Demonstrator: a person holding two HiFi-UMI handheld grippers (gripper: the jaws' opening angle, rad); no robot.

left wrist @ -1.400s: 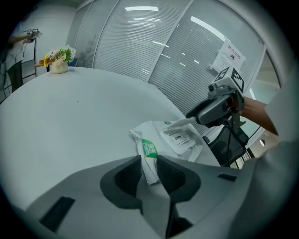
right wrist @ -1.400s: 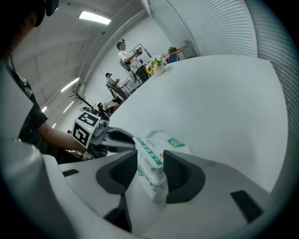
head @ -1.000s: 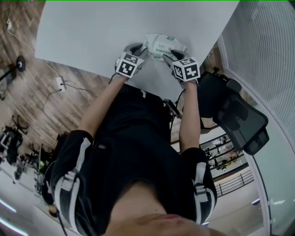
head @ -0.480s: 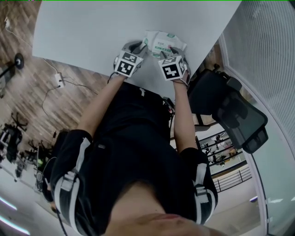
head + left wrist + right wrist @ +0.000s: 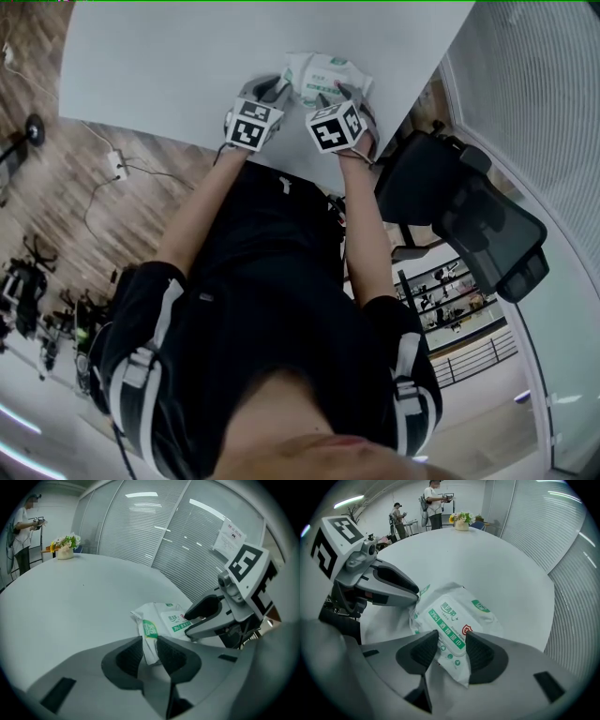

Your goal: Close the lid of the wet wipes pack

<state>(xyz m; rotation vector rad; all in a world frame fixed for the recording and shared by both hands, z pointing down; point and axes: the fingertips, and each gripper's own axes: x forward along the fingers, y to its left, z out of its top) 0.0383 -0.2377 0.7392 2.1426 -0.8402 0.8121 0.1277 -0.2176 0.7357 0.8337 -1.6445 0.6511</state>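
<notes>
Lying by the near edge of the white table [image 5: 169, 66], the wet wipes pack [image 5: 330, 77] has its crimped end pinched tight between the jaws of the left gripper [image 5: 149, 649]. The right gripper [image 5: 451, 649] points steeply down at the pack's lid [image 5: 446, 619], its jaws spread apart on either side of that flap.
</notes>
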